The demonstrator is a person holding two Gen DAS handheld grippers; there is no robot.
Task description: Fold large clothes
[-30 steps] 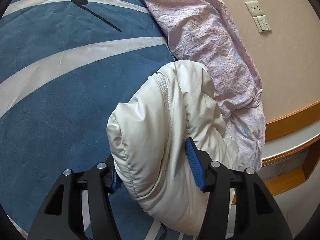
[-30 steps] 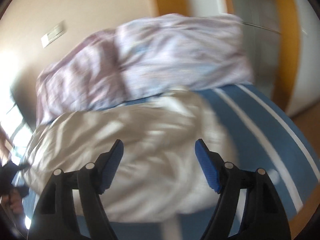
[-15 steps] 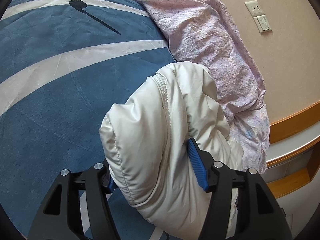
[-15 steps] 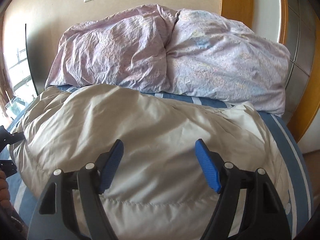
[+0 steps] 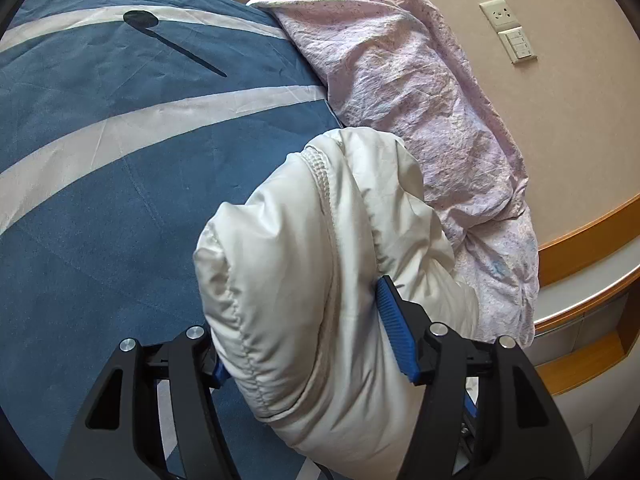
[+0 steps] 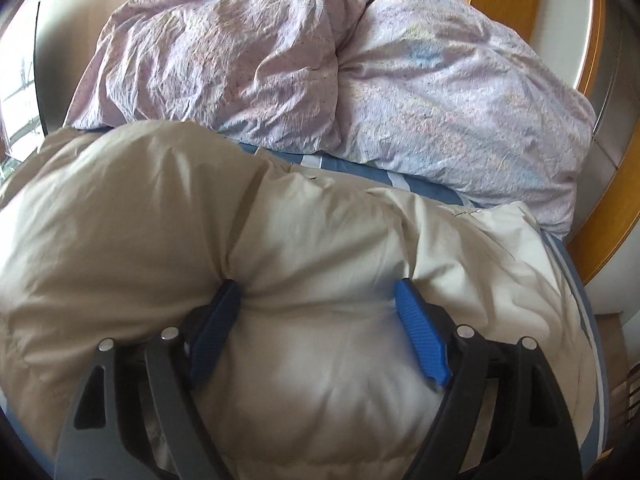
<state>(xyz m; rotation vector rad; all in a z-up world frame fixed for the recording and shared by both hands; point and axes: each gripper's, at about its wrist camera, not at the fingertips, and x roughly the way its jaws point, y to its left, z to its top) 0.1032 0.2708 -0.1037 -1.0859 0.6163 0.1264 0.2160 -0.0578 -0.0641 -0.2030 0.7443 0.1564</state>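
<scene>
A cream puffy down jacket (image 5: 304,264) lies bunched on the blue bed cover (image 5: 100,208). My left gripper (image 5: 304,320) has a thick fold of the jacket between its wide-set blue pads (image 5: 394,328), pressing it from both sides. In the right wrist view the jacket (image 6: 160,208) fills the lower frame. My right gripper (image 6: 316,312) is pushed into the jacket, its blue pads (image 6: 420,340) denting the padding on both sides of a bulge.
A crumpled lilac duvet (image 5: 420,92) and pillows (image 6: 360,72) lie at the head of the bed against the beige wall (image 5: 560,120). A wall socket and switch (image 5: 508,28) sit above. A wooden bedside ledge (image 5: 580,312) is at the right.
My right gripper has swung toward the jacket and pushed down into it, its pads now pressing the padding. My left gripper keeps its hold and has shifted only slightly.
</scene>
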